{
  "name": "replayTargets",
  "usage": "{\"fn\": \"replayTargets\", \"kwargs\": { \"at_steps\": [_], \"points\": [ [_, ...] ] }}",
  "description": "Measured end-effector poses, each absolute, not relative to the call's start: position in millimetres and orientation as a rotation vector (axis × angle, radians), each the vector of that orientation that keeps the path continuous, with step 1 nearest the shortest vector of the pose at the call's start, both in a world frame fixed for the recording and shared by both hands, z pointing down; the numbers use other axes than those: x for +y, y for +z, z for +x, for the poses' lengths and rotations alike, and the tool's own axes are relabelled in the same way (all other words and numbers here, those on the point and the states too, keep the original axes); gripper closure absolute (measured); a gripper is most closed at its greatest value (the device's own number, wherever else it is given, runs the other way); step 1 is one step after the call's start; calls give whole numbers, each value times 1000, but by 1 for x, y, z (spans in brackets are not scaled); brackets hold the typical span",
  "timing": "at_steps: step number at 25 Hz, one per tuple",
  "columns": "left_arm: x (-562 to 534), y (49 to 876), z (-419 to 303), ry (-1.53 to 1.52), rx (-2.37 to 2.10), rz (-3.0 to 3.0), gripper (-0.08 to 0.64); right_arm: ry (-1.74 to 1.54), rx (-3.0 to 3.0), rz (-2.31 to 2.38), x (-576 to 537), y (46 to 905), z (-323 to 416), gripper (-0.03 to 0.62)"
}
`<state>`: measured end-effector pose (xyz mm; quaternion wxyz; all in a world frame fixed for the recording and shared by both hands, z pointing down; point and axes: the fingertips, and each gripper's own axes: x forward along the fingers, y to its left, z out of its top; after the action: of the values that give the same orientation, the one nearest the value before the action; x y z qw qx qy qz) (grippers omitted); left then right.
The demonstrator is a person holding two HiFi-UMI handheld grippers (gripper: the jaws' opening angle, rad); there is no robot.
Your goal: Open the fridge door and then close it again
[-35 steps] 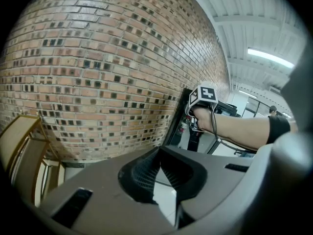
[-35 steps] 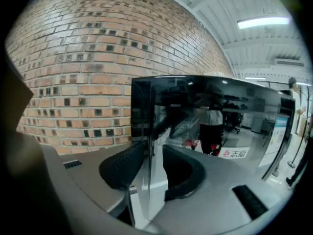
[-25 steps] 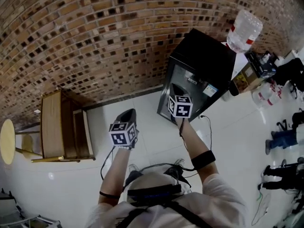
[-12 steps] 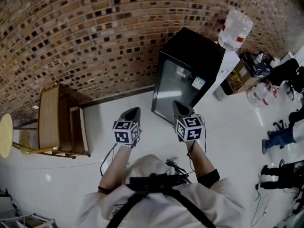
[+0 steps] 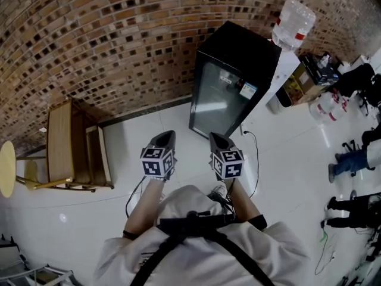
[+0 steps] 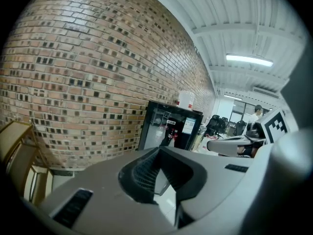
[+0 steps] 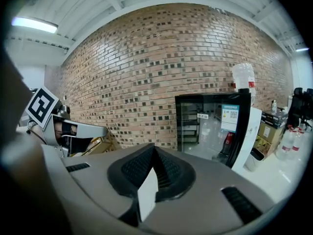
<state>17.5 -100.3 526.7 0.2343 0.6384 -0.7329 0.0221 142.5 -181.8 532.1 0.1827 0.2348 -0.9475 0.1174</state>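
Right tongs (image 5: 216, 139) back from closed fridge (image 5: 238, 52), beside left tongs (image 5: 166, 137), both together, empty; bottles (image 7: 228, 142) inside.

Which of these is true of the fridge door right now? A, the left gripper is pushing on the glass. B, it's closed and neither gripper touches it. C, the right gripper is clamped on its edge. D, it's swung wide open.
B: the fridge door sits flush against the fridge, while the left gripper and right gripper hang over the floor short of it, jaws shut and empty.
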Motion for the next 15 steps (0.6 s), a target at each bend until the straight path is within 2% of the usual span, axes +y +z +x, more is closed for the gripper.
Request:
{"fn": "replayTargets", "kwargs": {
  "at_steps": [15],
  "points": [
    [-103, 523, 14, 61, -1992, 1794, 556, 340, -2684, 646, -174, 532, 132, 589]
  ]
}}
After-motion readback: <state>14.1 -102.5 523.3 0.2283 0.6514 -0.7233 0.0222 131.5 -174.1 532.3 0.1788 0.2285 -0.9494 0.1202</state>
